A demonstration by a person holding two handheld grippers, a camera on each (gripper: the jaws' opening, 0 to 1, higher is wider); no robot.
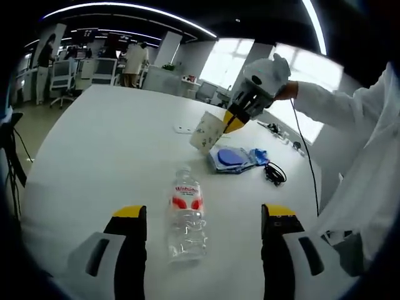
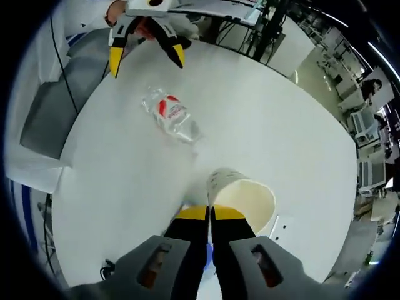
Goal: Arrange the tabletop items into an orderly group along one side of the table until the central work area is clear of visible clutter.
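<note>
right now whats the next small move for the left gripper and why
Probably ease the left gripper forward and close on the plastic bottle. Its jaws are open and the bottle lies on its side between them, alone on the white table. The right gripper is already shut on the paper cup, near the blue cloth.

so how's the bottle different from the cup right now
The bottle lies on its side on the table, untouched, while the cup is tilted and pinched at its rim by the right claw. The bottle is clear plastic with a red and white label; the cup is opaque, pale paper with small specks. The bottle sits between the open jaws of the left claw, ungripped. Both look empty.
</note>
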